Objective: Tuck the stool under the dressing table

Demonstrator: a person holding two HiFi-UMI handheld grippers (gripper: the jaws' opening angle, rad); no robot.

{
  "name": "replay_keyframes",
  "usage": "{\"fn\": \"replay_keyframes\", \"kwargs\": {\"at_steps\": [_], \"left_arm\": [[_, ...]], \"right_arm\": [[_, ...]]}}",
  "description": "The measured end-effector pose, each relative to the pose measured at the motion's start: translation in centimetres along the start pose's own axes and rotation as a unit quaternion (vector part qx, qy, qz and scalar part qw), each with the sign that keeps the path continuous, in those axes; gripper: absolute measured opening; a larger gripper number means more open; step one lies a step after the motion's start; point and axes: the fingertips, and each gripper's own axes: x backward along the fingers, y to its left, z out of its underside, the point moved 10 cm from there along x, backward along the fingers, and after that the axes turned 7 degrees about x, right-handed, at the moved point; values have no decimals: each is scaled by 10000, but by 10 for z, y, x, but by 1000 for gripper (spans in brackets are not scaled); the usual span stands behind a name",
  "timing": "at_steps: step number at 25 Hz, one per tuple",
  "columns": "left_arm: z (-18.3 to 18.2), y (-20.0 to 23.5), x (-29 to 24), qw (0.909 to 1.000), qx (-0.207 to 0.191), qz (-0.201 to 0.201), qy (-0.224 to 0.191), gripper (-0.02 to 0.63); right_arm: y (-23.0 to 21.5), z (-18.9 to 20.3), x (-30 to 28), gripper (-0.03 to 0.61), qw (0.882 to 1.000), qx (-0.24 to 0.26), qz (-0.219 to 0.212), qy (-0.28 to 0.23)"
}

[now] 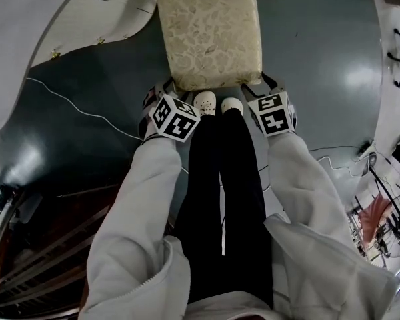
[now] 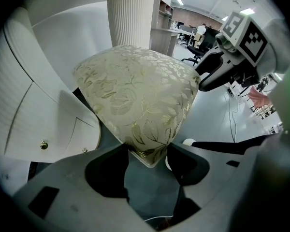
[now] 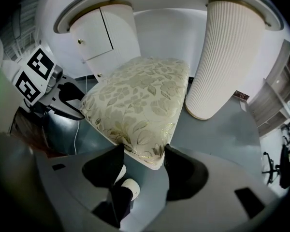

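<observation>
Stool: padded rectangular seat with a cream and gold leaf pattern, standing on the dark grey floor. Its long axis runs straight away from the person, with the short near edge facing them. The far end points into the opening of the white dressing table. In the right gripper view the stool has the table's door cabinet off its far-left corner. The ribbed pedestal stands just beside its far-right corner, and the tabletop arcs above the far end. I can't tell how far the seat sits under that top, because the head view cuts off the far edge at the top of the frame. The legs show in no view. The left gripper is at the stool's near-left corner. In its own view the left gripper has the jaws clamped on that corner of the stool, with a pad against each side of the cushion. The right gripper is at the near-right corner. Its own view shows the right gripper with a fairly wide jaw spread, both pads bearing on the cushion edge. In the head view the fingertips are mostly covered by the marker cubes and the seat edge. White shoes are just behind the stool's near edge, between the grippers. A thin cable lies on the floor to the stool's left.
</observation>
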Motion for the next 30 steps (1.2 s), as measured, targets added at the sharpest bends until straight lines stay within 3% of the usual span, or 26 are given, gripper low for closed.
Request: {"fn": "replay_keyframes", "kwargs": {"at_steps": [30], "left_arm": [[-44, 13, -10, 9995, 167, -180, -207, 253]], "right_arm": [[-45, -25, -7, 310, 9999, 86, 60, -108]]}}
